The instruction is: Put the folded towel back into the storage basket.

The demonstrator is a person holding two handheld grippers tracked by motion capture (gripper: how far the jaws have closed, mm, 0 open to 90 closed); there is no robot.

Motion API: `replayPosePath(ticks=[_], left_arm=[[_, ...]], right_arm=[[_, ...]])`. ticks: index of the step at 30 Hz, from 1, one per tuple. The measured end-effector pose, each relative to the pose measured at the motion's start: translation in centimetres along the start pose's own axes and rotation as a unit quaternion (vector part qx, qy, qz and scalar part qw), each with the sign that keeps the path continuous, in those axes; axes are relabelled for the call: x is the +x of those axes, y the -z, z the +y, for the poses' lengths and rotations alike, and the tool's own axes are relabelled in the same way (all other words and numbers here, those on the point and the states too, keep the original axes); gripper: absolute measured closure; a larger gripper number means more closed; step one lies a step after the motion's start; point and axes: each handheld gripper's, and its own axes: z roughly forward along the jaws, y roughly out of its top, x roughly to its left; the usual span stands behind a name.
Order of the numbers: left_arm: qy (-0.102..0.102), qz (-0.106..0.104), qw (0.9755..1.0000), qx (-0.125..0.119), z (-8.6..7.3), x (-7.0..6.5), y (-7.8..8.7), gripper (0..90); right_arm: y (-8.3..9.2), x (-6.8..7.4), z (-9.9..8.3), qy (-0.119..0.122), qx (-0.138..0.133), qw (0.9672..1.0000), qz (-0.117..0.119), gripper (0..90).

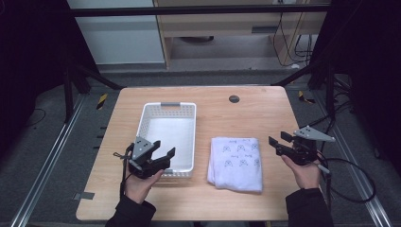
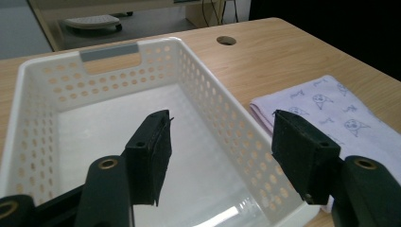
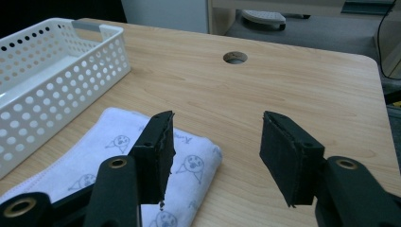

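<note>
A white perforated basket [image 1: 143, 124] lies empty on the left half of the wooden table. Beside it on the right is a folded white towel [image 1: 236, 163] printed with small faces. My left gripper [image 1: 165, 147] hovers over the basket's near end, open, with nothing between its jaws. In the left gripper view the jaws [image 2: 220, 118] straddle the basket's right wall [image 2: 222, 118], and the towel [image 2: 331, 104] lies beyond. My right gripper [image 1: 278, 138] is held just right of the towel, open and empty. In the right gripper view its left jaw overlaps the towel's edge [image 3: 194, 163], with the basket [image 3: 56, 71] at far left.
A round cable hole [image 1: 233, 99] sits in the table near its far edge. A black cable [image 1: 352, 191] loops off the right gripper past the table's right edge. Bare wood lies behind the towel and along the front edge. A patch of tape [image 1: 84, 195] marks the front left corner.
</note>
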Motion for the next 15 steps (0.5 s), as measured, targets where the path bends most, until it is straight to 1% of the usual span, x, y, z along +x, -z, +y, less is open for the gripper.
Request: replayPosePath(ticks=[4, 13, 15], left_arm=[[-0.007, -0.010, 0.9999, 0.001, 0.3, -1.2, -0.7, 37.7], [-0.020, -0.032, 0.9993, 0.007, 0.8, -3.7, -2.0, 38.5], [-0.023, -0.036, 0.9991, 0.007, 0.9, -4.2, -2.3, 38.5]], right_arm=[[-0.3, 0.3, 0.6, 0.004, -0.002, 1.0000, 0.003, 45.7], [-1.3, 0.6, 1.1, 0.007, 0.003, 0.9999, 0.009, 45.6], [-1.6, 0.6, 1.1, 0.004, 0.003, 0.9999, 0.012, 45.4]])
